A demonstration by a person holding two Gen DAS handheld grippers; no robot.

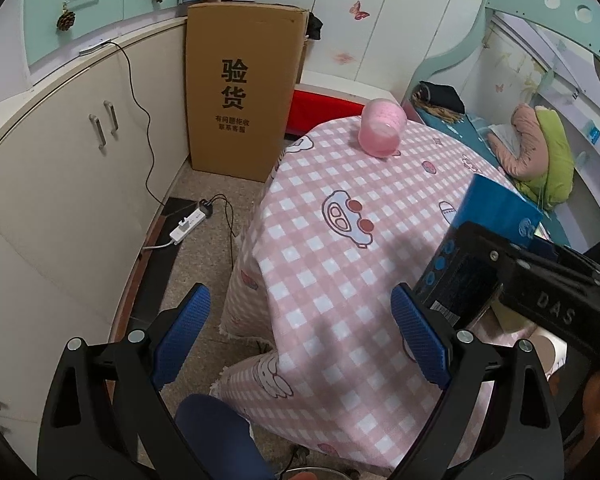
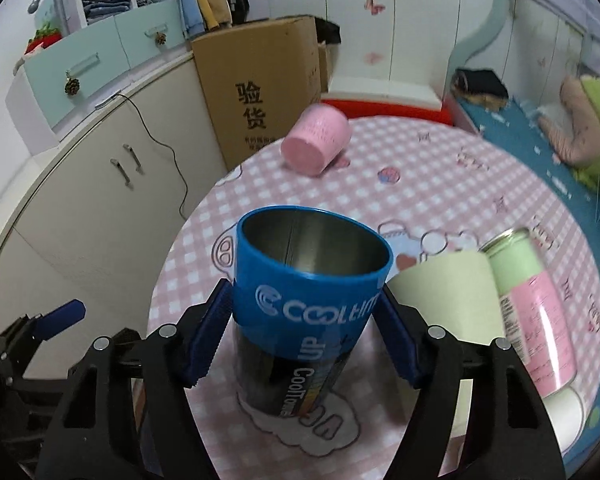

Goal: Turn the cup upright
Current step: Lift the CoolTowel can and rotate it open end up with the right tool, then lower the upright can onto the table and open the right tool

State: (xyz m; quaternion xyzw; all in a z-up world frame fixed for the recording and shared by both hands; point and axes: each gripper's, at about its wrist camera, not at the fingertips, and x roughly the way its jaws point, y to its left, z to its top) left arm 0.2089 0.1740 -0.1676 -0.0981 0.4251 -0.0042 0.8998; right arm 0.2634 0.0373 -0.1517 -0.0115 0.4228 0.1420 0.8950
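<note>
Clamping the blue cup [image 2: 312, 276], right gripper [image 2: 306, 336]; left gripper [image 1: 300, 340] spread, empty.

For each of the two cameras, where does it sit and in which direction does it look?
Left wrist: sits on the open left gripper at the table's edge, looking across the checked cloth; the person's knee shows below.
Right wrist: sits on the right gripper, shut on the blue cup, mouth up; no body shows.
Shared: pink cup, cardboard box, the blue cup.
</note>
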